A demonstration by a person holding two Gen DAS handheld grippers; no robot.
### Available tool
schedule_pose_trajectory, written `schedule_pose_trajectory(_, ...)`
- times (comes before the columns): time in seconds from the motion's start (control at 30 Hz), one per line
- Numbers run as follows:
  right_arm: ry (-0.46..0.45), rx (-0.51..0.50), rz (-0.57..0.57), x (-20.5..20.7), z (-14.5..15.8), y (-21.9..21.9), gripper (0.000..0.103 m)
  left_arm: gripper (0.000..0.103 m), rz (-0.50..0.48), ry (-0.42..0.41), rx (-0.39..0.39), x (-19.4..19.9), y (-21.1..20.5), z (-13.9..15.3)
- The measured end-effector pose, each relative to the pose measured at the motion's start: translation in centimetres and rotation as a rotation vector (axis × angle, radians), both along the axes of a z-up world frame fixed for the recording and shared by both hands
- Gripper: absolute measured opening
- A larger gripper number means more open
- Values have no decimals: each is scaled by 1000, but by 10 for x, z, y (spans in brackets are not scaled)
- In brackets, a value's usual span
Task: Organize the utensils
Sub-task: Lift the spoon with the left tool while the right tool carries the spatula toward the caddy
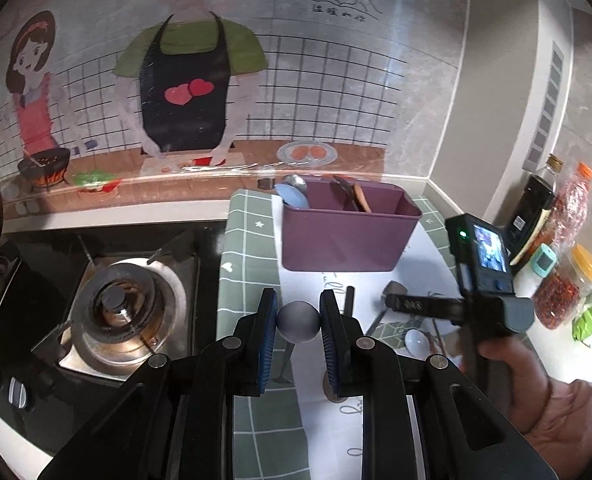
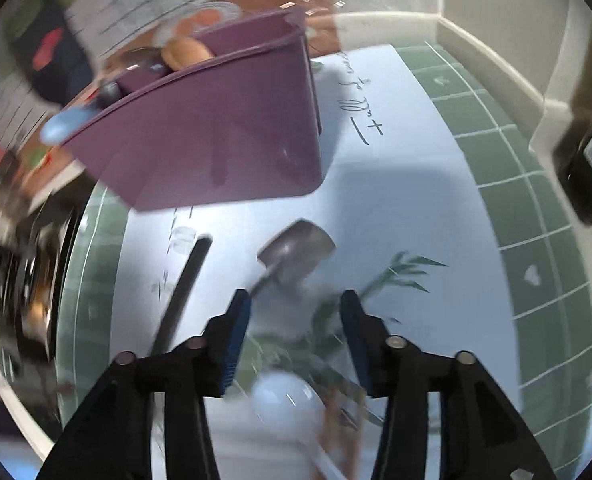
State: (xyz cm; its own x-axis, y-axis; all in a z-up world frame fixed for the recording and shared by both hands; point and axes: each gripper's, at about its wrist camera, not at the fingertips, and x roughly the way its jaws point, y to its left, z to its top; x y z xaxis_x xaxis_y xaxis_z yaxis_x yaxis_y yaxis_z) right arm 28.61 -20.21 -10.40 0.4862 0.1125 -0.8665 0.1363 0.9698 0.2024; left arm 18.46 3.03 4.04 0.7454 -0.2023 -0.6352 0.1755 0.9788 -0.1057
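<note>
**Ana:** Left tool (image 1: 298, 322) first: what is it doing?

**Ben:** Its two blue pads are pressed on a round grey spoon bowl (image 1: 298, 321), one on each side. The jaws stand only a little apart, so it is a grip. The spoon hangs in the air above the worktop (image 1: 251, 248), in front of the purple caddy (image 1: 348, 240), with its thin handle running down below the pads.

**Ana:** And the right tool (image 2: 293, 300)?

**Ben:** Jaws apart, nothing pinched. It points steeply down at the loose pieces on the white mat (image 2: 396, 208). A metal scoop-shaped utensil (image 2: 296, 250) lies just ahead of the left pad, its handle running back toward that pad. I cannot tell whether the pad touches it, because the wrist view is blurred.

**Ana:** How much of the sorting is done?

**Ben:** Part of it, I judge. The caddy already holds several pieces: a pale blue spoon (image 1: 291, 196) and a metal one at the left end, dark and wooden handles (image 1: 356, 196) in the middle compartment.

**Ana:** What is left?

**Ben:** The gripped spoon has not gone in yet. On the mat lie the scoop, a black stick-like handle (image 2: 183, 292), a white spoon (image 2: 287, 400) close under the right tool, and what look like chopsticks beside it, too smeared to be sure.

**Ana:** So roughly midway?

**Ben:** About that, as a guess. The bottles and jars (image 1: 552, 232) on the right stand well apart from all this.
</note>
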Motion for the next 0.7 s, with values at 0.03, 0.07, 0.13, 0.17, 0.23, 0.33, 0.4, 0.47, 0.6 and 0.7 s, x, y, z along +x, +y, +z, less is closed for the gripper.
schedule_pose_trajectory(0.03, 4, -3, -27, 5, -2, 2, 50, 22, 9, 1, -1, 0, 1, 0)
schedule_pose_trajectory(0.07, 5, -7, -45, 9, -3, 4, 52, 22, 19, 1, -2, 0, 2, 1)
schedule_pose_trajectory(0.13, -2, -33, -85, 18, -4, 11, 59, 22, 33, 1, 0, 0, 4, 2)
schedule_pose_trajectory(0.17, -3, -44, -92, 21, -4, 14, 60, 22, 38, -1, -2, -1, 6, 2)
schedule_pose_trajectory(0.23, -1, -85, -91, 25, -4, 23, 61, 22, 45, -1, -5, -1, 7, 3)
schedule_pose_trajectory(0.33, -15, -169, -29, 26, -7, 39, 60, 22, 49, -2, -9, -1, 9, 3)
schedule_pose_trajectory(0.4, -34, -228, 20, 24, -9, 47, 55, 22, 50, -1, -9, -1, 10, 3)
schedule_pose_trajectory(0.47, -57, -226, 65, 20, -9, 50, 43, 22, 51, 1, -11, 0, 11, 3)
schedule_pose_trajectory(0.6, -70, -259, 157, 9, -7, 50, 33, 22, 44, 3, -16, 1, 11, 3)
schedule_pose_trajectory(0.7, -123, -247, 216, -9, 2, 43, 13, 22, 36, 6, -20, 2, 11, 2)
